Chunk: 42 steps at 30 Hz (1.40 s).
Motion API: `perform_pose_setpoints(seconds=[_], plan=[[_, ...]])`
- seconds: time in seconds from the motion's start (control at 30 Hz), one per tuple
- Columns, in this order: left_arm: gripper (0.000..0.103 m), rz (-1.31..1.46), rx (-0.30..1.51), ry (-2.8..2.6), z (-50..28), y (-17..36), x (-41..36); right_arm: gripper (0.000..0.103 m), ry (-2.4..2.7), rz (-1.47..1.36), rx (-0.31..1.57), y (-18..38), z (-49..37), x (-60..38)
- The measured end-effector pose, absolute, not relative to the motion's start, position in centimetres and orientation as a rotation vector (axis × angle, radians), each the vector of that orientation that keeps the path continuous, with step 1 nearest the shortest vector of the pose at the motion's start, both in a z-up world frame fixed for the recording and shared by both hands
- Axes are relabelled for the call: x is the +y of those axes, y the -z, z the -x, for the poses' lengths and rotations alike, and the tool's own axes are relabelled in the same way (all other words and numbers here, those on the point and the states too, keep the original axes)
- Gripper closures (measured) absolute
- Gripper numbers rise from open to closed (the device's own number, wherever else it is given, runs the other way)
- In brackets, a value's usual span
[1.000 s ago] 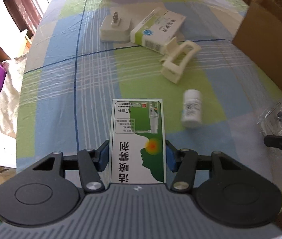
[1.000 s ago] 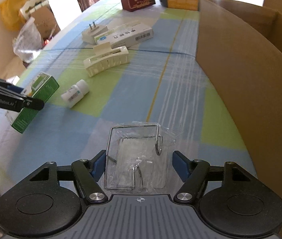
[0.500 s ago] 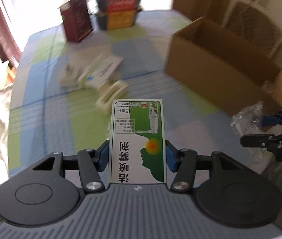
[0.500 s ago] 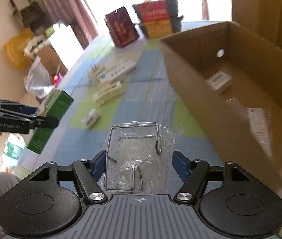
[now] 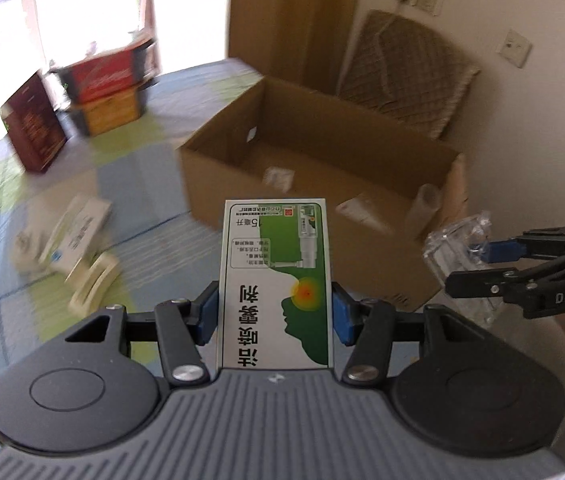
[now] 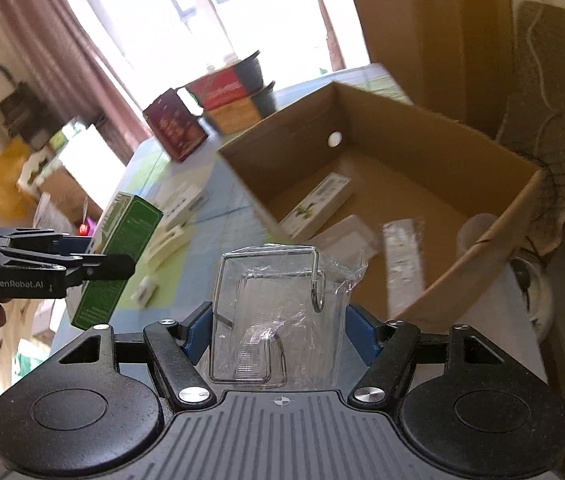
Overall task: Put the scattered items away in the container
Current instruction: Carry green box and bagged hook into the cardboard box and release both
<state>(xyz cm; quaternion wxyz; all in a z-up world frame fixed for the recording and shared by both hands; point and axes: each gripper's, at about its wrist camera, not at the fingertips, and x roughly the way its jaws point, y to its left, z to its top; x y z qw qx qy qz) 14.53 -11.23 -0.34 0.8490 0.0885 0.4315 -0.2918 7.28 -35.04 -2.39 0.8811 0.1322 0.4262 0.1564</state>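
Daylight from blown-out window point(image 6: 250, 12), strong backlight. Motion blur on cardboard box point(image 5: 322, 168) and bench point(image 5: 22, 280) clutter. Fisheye bending, dark vignette corners.

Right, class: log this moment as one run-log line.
left tongs: shut on green box | right tongs: shut on clear packet | both raised beside cardboard box | nothing released

Green-and-white box point(image 5: 276, 280) in left claw point(image 5: 275, 312), open cardboard carton point(image 5: 318, 184) beyond, right claw point(image 5: 478, 260) with clear packet point(image 5: 454, 248).
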Motion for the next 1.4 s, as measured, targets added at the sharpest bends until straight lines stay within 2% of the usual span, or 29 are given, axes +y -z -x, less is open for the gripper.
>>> perform_pose_setpoints(seconds=[0.33, 0.6, 0.87, 1.4], plan=[[0.053, -0.213, 0.831, 0.688, -18.5, -2.4, -16.9, 0.031, -0.291, -0.208, 0.831, -0.3, -10.4, -39.5], [0.053, -0.29, 0.798, 0.689, -25.4, -2.8, -20.1, 0.031, -0.293, -0.172, 0.89, 0.5, -14.8, -41.1], [0.053, -0.448, 0.807, 0.673, -30.2, -0.3, -22.6, 0.031, -0.32, -0.131, 0.98, 2.4, -17.5, -40.6], [0.053, -0.619, 0.884, 0.687, -32.9, 5.2, -23.9, 0.031, -0.448, -0.004, 1.149, 6.1, -19.9, -38.6]])
